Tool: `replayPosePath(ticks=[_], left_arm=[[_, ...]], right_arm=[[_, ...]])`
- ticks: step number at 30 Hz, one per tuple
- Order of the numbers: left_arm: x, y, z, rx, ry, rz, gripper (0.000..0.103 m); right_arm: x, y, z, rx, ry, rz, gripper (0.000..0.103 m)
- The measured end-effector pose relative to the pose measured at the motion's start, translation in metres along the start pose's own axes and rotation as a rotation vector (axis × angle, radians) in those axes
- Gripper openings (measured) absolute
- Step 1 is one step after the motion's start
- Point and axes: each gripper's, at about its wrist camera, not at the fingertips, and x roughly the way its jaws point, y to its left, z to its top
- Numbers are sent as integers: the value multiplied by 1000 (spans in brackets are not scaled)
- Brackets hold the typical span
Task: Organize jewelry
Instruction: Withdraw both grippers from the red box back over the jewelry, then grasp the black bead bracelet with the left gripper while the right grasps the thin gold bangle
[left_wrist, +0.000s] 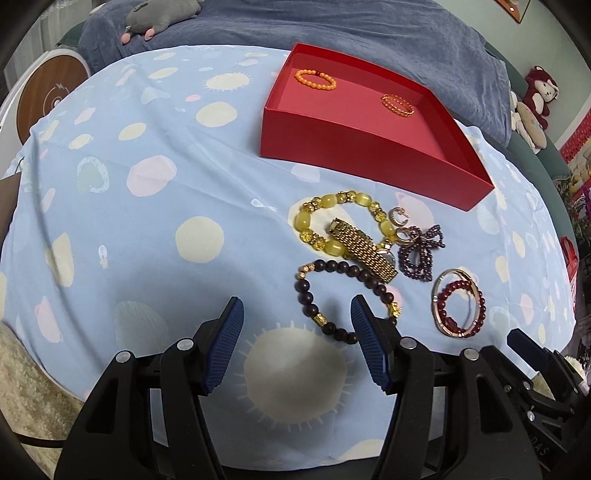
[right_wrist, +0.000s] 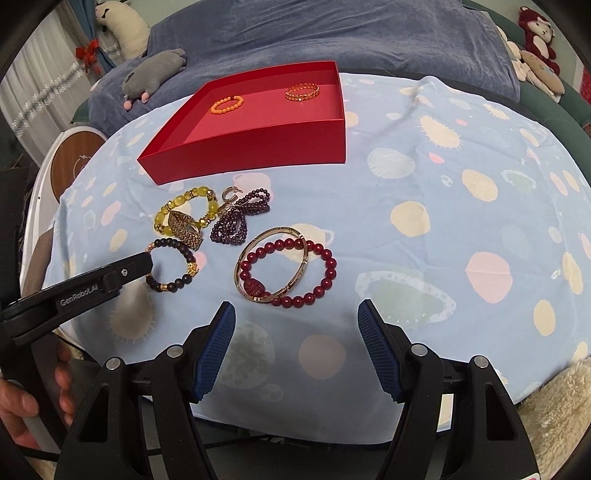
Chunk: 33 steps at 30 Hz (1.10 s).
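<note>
Red box (right_wrist: 258, 144) sitting on the spotted cloth (right_wrist: 443, 240), holding two orange bracelets; loose jewelry pile (right_wrist: 221, 229) lying just before the box; left gripper (left_wrist: 295, 343) and right gripper (right_wrist: 295, 347) hovering near the pile, jaws parted, gripping nothing.

Red box (right_wrist: 258, 138): open, shallow, holds orange bead bracelet (right_wrist: 226, 103) and gold chain bracelet (right_wrist: 302, 91), lying flat, well apart. In front of box, loose cluster: yellow bead bracelet (right_wrist: 162, 218) with gold watch (right_wrist: 186, 230) across it; purple bead strand (right_wrist: 236, 221) bunched; hoop earrings (left_wrist: 399, 218); dark bead bracelet (right_wrist: 184, 254); red bead bracelet (right_wrist: 325, 258) overlapping gold bangle (right_wrist: 258, 236).
</note>
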Motion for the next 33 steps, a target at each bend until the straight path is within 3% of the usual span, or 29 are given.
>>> replayPosePath(ticks=[7, 10, 12, 28, 33], left_arm=[[7, -10, 2, 50, -18, 30, 44], [9, -14, 4, 75, -28, 38, 28], [11, -13, 6, 75, -25, 27, 11], [2, 2, 6, 12, -3, -7, 8], [3, 3, 5, -2, 3, -10, 8]], right_arm=[[5, 4, 2, -11, 6, 3, 65], [8, 5, 4, -12, 11, 7, 61], [9, 6, 7, -11, 13, 12, 57], [35, -5, 26, 41, 46, 29, 20], [38, -3, 27, 27, 46, 20, 17]])
